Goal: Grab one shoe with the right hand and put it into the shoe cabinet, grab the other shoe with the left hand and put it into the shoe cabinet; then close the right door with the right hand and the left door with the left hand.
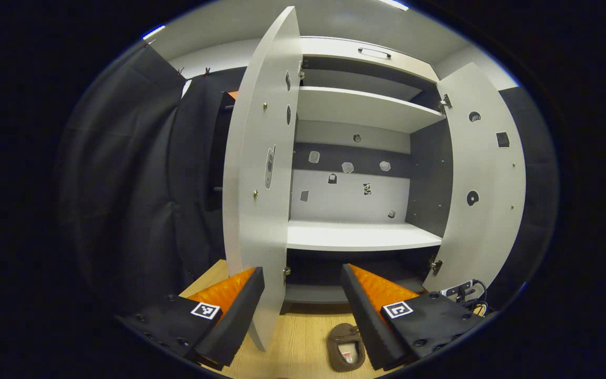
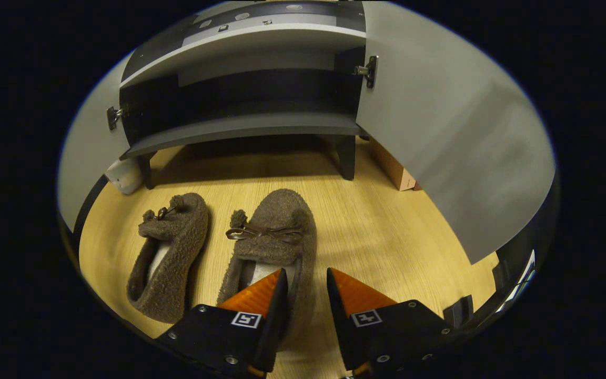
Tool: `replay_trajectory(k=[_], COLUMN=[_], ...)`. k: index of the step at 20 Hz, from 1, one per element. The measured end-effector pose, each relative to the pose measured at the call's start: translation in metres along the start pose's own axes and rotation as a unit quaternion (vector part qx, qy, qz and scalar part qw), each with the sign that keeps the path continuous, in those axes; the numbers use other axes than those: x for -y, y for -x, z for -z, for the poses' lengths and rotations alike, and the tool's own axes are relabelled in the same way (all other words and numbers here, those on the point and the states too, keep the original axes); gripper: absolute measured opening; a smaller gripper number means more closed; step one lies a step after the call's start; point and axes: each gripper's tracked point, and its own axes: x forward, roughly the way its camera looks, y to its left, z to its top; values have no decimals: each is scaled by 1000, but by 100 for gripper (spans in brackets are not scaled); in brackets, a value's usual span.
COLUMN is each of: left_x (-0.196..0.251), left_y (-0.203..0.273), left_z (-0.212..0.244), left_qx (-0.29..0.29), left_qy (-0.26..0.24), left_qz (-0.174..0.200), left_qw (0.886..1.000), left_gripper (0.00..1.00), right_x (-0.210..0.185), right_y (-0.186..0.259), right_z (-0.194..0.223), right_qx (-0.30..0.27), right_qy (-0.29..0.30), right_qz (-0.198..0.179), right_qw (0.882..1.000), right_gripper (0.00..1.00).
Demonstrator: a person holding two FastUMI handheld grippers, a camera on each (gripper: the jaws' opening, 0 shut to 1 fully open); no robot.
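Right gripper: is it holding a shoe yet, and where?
Not clearly. The right gripper straddles the right-hand shoe's side wall near the heel; whether its fingers press cannot be told. Left gripper holds nothing.

**Two slippers on the floor, cabinet standing open**

Two brown fuzzy slippers with small bows lie side by side on the wooden floor before the shoe cabinet (image 2: 240, 126), toes toward it. The right shoe (image 2: 276, 242) sits nearer the camera in the right gripper view; the left shoe (image 2: 169, 252) lies just beside it, slightly angled. The cabinet is pale grey with white shelves and a dark interior; its left door (image 1: 258, 173) and right door (image 1: 484, 179) both stand wide open.
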Motion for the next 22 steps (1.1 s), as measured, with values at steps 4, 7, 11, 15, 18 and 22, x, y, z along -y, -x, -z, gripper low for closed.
replay_trajectory(k=[4,7,11,15,18,22], left_x=[-1,-1,5,15,20,22], left_y=[2,4,6,8,9,12], left_z=[2,-1,-6,-8,-9,-12], left_qx=[-2,3,12,19,24,32], left_qy=[3,-1,-1,-1,-3,-3], left_qz=[-2,0,6,16,22,27], left_qw=[1000,1000,1000,1000,999,999], left_gripper=[97,97,97,97,97,97], right_x=[-2,-1,-6,-14,-23,-35], right_y=[-9,-2,23,59,84,115], right_z=[0,-8,-25,-66,-100,-155], right_qx=[-5,-3,10,37,52,82], right_qy=[-5,-25,-29,-27,-14,-29], right_qz=[8,4,-3,-12,-25,-49], right_qw=[1000,1000,1000,999,998,995], right_gripper=[23,2,2,1,1,1])
